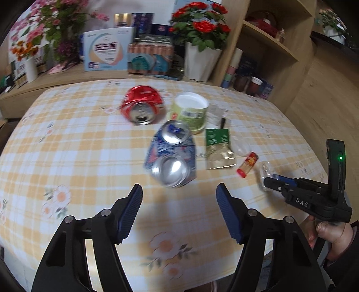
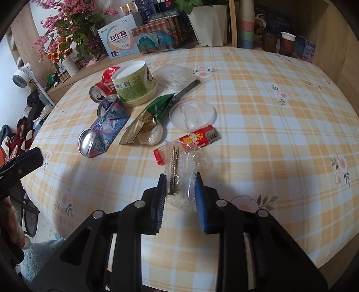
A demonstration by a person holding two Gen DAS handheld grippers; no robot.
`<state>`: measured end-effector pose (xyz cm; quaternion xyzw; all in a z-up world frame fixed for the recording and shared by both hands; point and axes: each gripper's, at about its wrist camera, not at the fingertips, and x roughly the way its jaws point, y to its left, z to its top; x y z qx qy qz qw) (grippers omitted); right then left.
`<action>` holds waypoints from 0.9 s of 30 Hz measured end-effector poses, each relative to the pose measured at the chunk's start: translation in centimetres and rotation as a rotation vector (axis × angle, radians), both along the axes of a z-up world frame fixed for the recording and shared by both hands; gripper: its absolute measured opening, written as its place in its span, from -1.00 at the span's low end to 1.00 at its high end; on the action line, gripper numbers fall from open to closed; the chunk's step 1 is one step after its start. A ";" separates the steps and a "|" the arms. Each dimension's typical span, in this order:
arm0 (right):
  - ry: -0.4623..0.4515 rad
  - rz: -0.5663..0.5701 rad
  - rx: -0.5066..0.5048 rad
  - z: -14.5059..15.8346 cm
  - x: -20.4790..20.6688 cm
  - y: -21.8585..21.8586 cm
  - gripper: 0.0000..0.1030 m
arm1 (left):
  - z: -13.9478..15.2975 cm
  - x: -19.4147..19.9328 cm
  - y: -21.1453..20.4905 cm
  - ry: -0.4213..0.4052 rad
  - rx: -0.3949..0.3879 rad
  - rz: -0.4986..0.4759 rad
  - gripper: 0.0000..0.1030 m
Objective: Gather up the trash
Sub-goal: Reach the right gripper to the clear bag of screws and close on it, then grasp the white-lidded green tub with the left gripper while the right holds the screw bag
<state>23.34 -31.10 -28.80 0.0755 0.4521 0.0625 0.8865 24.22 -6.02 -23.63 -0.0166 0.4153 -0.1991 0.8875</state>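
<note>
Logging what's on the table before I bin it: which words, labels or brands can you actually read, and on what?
"DAS": on the right gripper.
"益生菌": on the blue-and-white box on the shelf.
Green tub: barcode and small print, too small to read.
Red packet, blue can, red can: printing too blurred to read.

A table (image 2: 258,94) fills the middle, draped in a yellow-and-white checked tablecloth (image 1: 74,146) printed with small flowers. Behind it, from 10 to 12 o'clock in the left wrist view, a low wooden ledge (image 1: 56,77) carries pink artificial blossoms (image 1: 47,13), a white vase (image 1: 31,68) and a potted red rose bush (image 1: 199,24) in a white planter. At 1 o'clock stands a wooden shelf unit (image 1: 273,38). In the right wrist view a small white fan (image 2: 21,76) sits at 9 o'clock. Soft daylight falls evenly.
</note>
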 end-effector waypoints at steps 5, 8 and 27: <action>-0.019 -0.012 0.021 0.8 0.6 -1.5 -0.47 | 0.3 2.4 -3.3 -0.003 0.001 -0.073 0.21; -0.031 -0.013 0.025 1.1 1.0 -2.1 -0.47 | 0.5 5.3 -3.5 0.033 -0.028 -0.065 0.24; -0.027 -0.043 0.090 -0.3 3.0 -4.1 -0.47 | -2.7 19.4 -10.5 0.051 0.204 -0.047 0.58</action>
